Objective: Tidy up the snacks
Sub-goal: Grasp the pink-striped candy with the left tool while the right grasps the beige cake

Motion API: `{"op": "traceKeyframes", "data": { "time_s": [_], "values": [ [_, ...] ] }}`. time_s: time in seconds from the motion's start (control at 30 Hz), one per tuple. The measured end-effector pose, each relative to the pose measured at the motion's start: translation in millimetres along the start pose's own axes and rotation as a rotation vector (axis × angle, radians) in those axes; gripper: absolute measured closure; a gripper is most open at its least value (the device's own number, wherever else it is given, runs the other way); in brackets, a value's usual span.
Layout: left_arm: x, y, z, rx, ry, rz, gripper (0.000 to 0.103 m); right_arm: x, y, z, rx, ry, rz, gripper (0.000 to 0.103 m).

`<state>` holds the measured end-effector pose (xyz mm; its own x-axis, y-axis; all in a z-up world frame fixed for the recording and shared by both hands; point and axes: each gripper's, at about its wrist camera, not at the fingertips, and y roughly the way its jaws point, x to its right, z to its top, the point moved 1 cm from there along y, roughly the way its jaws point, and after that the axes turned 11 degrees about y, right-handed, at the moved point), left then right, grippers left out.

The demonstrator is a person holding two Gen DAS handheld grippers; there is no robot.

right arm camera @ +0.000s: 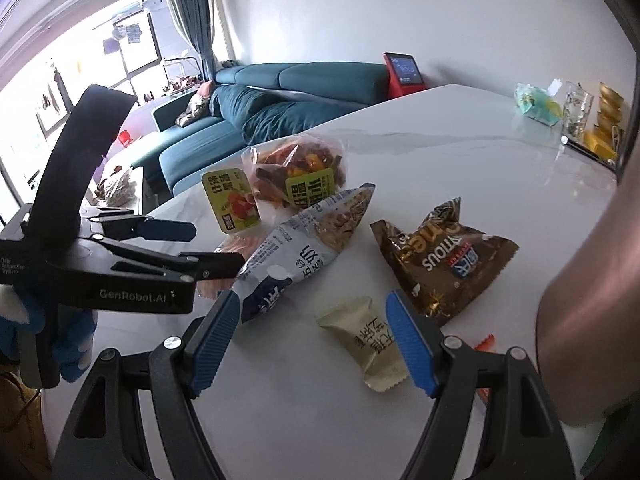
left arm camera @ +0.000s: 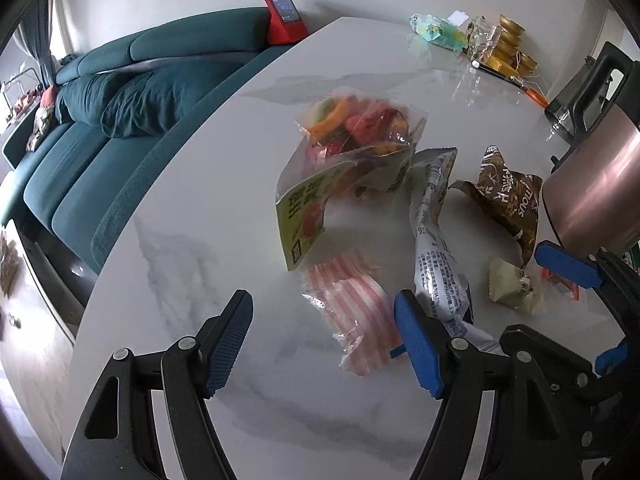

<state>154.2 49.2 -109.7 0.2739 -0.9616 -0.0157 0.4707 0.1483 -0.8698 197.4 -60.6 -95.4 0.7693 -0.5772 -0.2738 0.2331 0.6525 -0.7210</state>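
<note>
Left hand-held gripper [left arm camera: 324,340] and right hand-held gripper [right arm camera: 314,342] both gape wide, holding nothing.

**Around my desk**

My white marbled desk [left arm camera: 200,320] runs alongside a teal sofa [left arm camera: 120,128] piled with dark cushions. A red smart display [left arm camera: 282,16] stands at the far corner by the wall. To my right sits a copper-coloured kettle [left arm camera: 600,200] with a black handle. At the far end I see stacked gold tins [left arm camera: 510,40] and a clear glass [right arm camera: 576,114]. Grey curtains [right arm camera: 192,12] hang by the bright window [right arm camera: 80,60].
</note>
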Motion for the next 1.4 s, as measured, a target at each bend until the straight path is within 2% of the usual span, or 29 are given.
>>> {"op": "traceKeyframes", "data": {
  "time_s": [0.23, 0.8, 1.07, 1.27, 1.37, 1.4],
  "values": [
    [0, 7, -2, -0.021, -0.058, 0.006, 0.035, 8, 11, 3, -0.089, -0.013, 0.122, 0.002],
    [6, 11, -4, -0.014, -0.028, 0.044, 0.036, 13, 23, 9, -0.13, -0.078, 0.098, 0.002],
    [4, 10, -4, -0.011, -0.026, 0.04, 0.036, 9, 25, -14, -0.21, -0.115, 0.082, 0.003],
    [4, 10, -4, -0.007, -0.029, 0.044, 0.038, 12, 19, -18, -0.19, -0.083, 0.069, 0.003],
    [4, 10, -4, -0.003, -0.028, 0.048, 0.041, 16, 19, -15, -0.177, -0.05, 0.056, 0.012],
    [4, 9, -4, -0.001, -0.025, 0.049, 0.044, 17, 19, -14, -0.173, -0.037, 0.048, 0.019]
  ]
}}
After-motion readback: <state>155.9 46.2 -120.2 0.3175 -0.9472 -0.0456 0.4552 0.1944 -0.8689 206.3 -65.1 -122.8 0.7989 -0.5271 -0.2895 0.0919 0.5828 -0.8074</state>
